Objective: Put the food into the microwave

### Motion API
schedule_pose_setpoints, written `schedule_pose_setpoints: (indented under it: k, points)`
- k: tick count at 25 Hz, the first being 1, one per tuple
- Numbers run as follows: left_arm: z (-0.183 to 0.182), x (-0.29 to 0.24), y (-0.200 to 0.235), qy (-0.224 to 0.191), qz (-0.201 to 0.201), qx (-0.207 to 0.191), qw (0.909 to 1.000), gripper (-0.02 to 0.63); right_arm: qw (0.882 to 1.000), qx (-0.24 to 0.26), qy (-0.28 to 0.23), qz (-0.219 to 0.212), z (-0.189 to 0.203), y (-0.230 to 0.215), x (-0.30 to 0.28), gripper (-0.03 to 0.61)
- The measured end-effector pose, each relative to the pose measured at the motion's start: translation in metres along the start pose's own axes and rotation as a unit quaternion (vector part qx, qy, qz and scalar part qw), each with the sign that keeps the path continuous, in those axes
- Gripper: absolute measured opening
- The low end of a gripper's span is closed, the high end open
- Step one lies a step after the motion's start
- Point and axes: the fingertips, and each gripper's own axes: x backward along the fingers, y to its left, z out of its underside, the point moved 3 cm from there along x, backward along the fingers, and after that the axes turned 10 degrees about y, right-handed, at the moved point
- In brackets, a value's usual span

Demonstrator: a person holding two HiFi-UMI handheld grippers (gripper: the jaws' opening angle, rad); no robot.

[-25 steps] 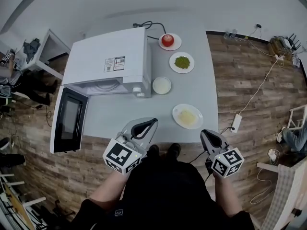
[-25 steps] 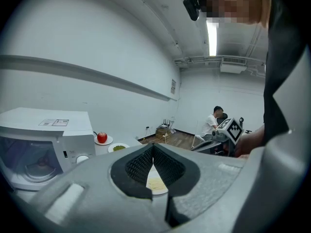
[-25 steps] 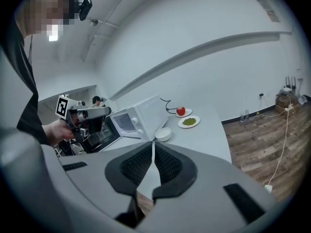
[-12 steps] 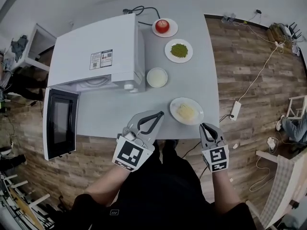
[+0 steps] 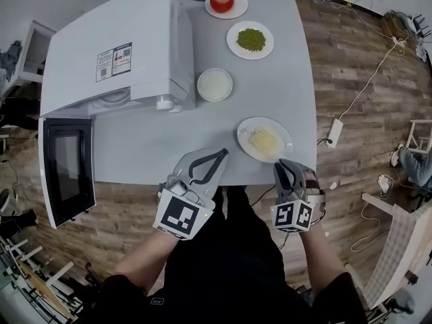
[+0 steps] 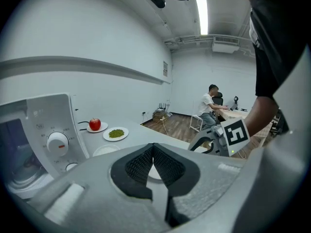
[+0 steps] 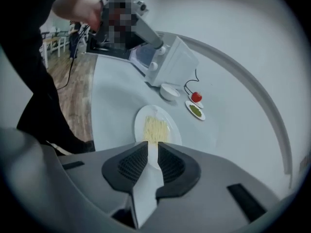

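Note:
The white microwave (image 5: 115, 46) stands at the table's back left, its door (image 5: 64, 167) swung open toward me. A white plate (image 5: 243, 135) of pale yellow noodles (image 5: 264, 140) lies near the front edge. My right gripper (image 5: 280, 167) hangs just in front of it; the right gripper view shows the noodles (image 7: 155, 127) straight beyond the jaws. The jaws of my right gripper (image 7: 148, 144) are opening, a narrow gap with nothing between them. My left gripper (image 5: 221, 154) hovers over the front edge, left of the plate. It (image 6: 153, 147) is shut and empty.
Behind the noodle plate sit a small white bowl (image 5: 214, 84), a plate of green food (image 5: 250, 40) and an apple on a plate (image 5: 226, 3). A power strip (image 5: 334, 132) and cables lie on the wood floor at right. A person (image 6: 210, 106) sits far off.
Both grippers have come down toward the table's front edge. The right gripper has rolled so its marker cube faces me, and its jaws have parted slightly.

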Motion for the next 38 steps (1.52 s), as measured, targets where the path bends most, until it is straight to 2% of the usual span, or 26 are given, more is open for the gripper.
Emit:
schedule_pose_setpoints:
  k: [3, 8, 16, 23, 28, 35, 38]
  points:
    - [0.011, -0.006, 0.005, 0.001, 0.001, 0.004, 1.0000, 0.008, 0.999, 0.052, 0.008, -0.001, 0.001, 0.014, -0.008, 0.072]
    - [0.023, -0.009, 0.017, -0.002, -0.009, 0.021, 0.9997, 0.008, 0.993, 0.110, 0.030, 0.005, 0.005, 0.024, -0.020, 0.080]
    - [0.033, -0.015, 0.019, 0.017, 0.001, 0.017, 0.9997, 0.008, 0.990, 0.131, 0.048, 0.015, 0.001, 0.024, -0.034, 0.120]
    - [0.032, -0.019, 0.018, 0.018, 0.012, 0.014, 0.9997, 0.009, 0.985, 0.159, 0.048, 0.042, -0.004, 0.022, -0.039, 0.118]
    - [0.035, -0.022, 0.018, 0.023, 0.014, 0.011, 0.9996, 0.008, 0.983, 0.168, 0.045, 0.062, -0.010, 0.018, -0.046, 0.086]
    - [0.045, -0.031, 0.016, 0.027, 0.019, 0.016, 0.9993, 0.009, 0.970, 0.208, 0.042, 0.116, -0.018, 0.011, -0.055, 0.075]
    - [0.047, -0.035, 0.016, 0.027, 0.021, 0.017, 0.9993, 0.009, 0.969, 0.203, 0.040, 0.133, -0.020, 0.007, -0.059, 0.075]
